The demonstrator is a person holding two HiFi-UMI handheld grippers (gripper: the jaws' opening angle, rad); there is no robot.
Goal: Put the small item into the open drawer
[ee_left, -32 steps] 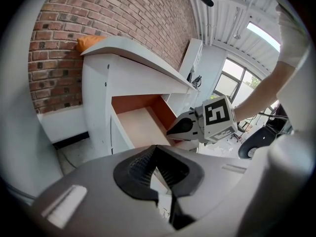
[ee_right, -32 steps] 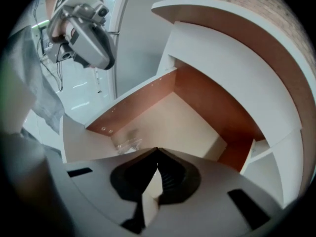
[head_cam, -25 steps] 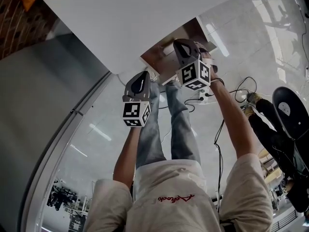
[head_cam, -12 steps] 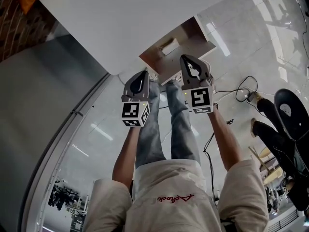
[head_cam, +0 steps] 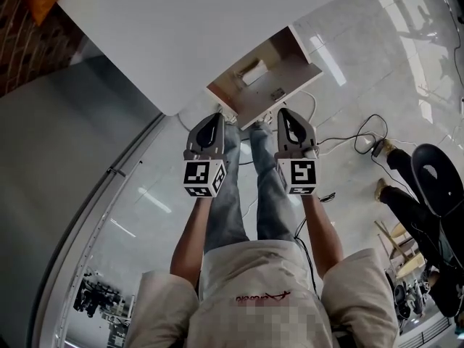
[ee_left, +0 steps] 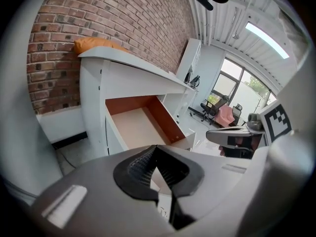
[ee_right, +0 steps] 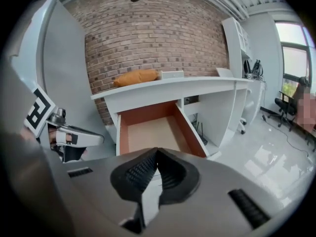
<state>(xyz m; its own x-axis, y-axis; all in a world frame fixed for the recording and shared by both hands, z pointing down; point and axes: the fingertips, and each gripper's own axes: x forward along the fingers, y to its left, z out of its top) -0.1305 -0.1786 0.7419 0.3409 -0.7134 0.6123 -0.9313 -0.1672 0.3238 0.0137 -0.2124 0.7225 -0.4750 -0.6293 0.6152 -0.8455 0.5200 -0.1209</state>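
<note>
Your left gripper (head_cam: 210, 117) and right gripper (head_cam: 289, 114) both show jaws pressed together, empty; the open drawer (head_cam: 279, 56) lies at twelve o'clock.

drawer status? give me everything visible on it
The drawer is pulled well out of the white desk, level, open on top. Looks like board: white outside and front panel, reddish-brown inner walls, pale tan floor. In the head view a small pale item lies on its floor, plus a smaller dark speck nearer the front, too small to identify. In the gripper views the rear floor looks bare; the front is hidden behind the jaws.
</note>
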